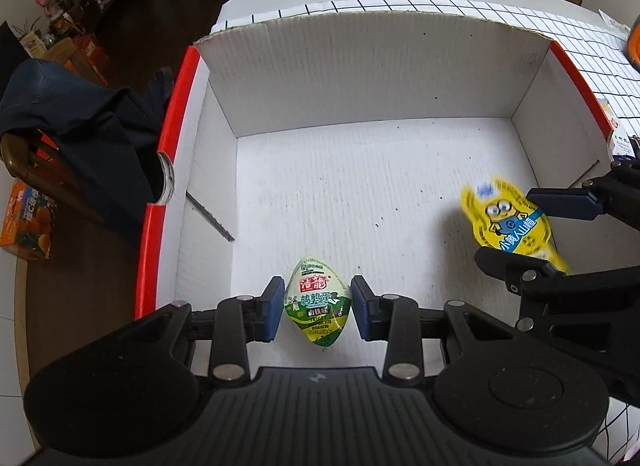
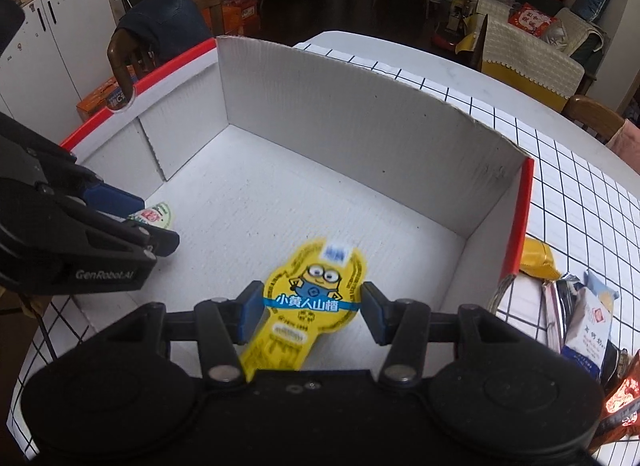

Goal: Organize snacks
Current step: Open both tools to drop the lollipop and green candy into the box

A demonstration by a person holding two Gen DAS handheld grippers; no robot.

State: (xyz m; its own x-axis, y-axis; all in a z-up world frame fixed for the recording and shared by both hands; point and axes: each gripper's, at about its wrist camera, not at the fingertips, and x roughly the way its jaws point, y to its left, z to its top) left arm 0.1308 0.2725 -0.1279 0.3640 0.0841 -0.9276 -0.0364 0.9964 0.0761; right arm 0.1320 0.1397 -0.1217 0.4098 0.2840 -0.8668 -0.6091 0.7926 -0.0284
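In the left wrist view, the left gripper point(image 1: 318, 308) sits at six o'clock inside the white cardboard box point(image 1: 376, 77), its blue pads pressed on either side of a green-and-white snack packet point(image 1: 318, 304) held over the box floor. At three o'clock in that view, the right gripper point(image 1: 520, 225) clamps a yellow cartoon snack packet point(image 1: 508, 221), also within the box walls. In the right wrist view the yellow packet point(image 2: 310, 298) sits at six o'clock between narrow-set pads, while more snack packs point(image 2: 588, 326) lie on the grid-patterned tablecloth point(image 2: 568, 201) at four o'clock, outside the box.
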